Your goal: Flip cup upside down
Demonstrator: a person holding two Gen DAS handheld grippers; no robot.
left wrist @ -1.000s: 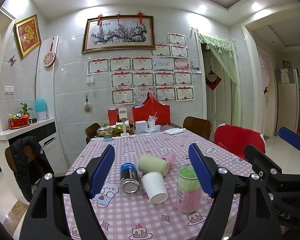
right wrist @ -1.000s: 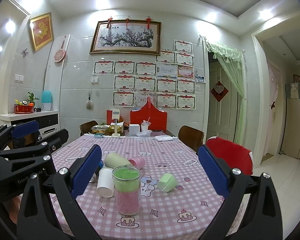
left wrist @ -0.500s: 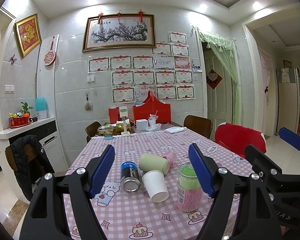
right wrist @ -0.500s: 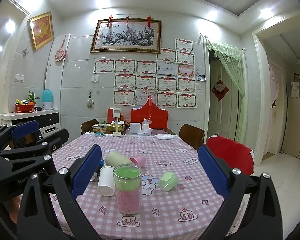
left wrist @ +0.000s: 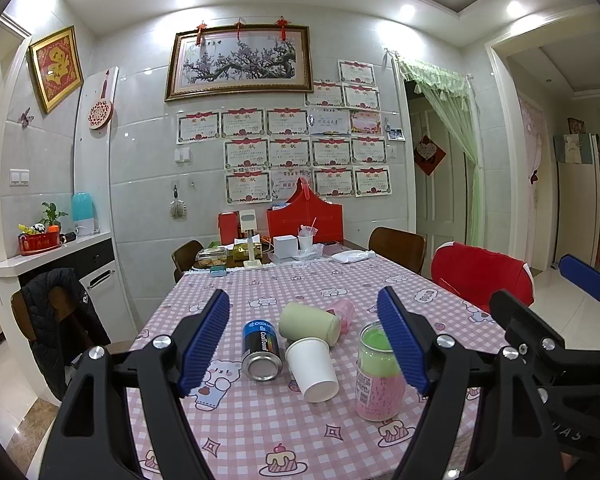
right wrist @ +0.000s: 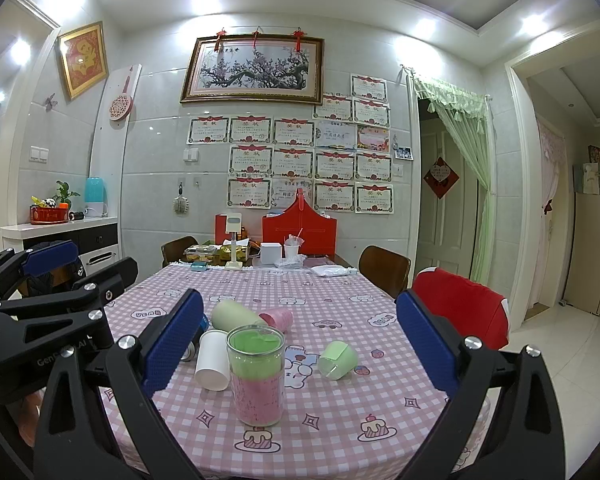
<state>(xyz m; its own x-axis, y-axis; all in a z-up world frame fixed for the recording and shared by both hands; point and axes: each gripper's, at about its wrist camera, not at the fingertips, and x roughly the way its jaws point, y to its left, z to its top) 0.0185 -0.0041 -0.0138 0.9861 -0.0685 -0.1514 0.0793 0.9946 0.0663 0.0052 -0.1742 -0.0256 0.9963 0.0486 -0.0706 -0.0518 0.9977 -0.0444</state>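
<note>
Left tool (left wrist: 303,339): blue-padded fingers spread wide, nothing between them, held above the near edge of the worktop (left wrist: 260,432) with the pink-checked cartoon cloth. Right tool (right wrist: 300,342): likewise spread wide, nothing gripped, above the near edge further toward the right side. Several cups, all lying on their sides in a cluster near the middle of the near half of the worktop. White paper cup (left wrist: 313,368): on its side, mouth toward the near edge, touching or just beside the pale green cylindrical cup (left wrist: 309,322) lying behind it. Small pink translucent cup (left wrist: 342,312): on its side just behind the pale green one, toward the far edge. Blue-and-black drink can (left wrist: 261,350): on its side, bottom end facing the near edge, just left of the white paper cup. Clear plastic jar with green top layer and pink lower layer (right wrist: 255,376): upright, near the near edge, just right of the white paper cup. Small mint-green cup (right wrist: 337,359): on its side, apart from the cluster, toward the right edge. Red box, white cube and other clutter at the far edge: too small to detail. Red-covered chair (right wrist: 462,308) at the right edge.
</note>
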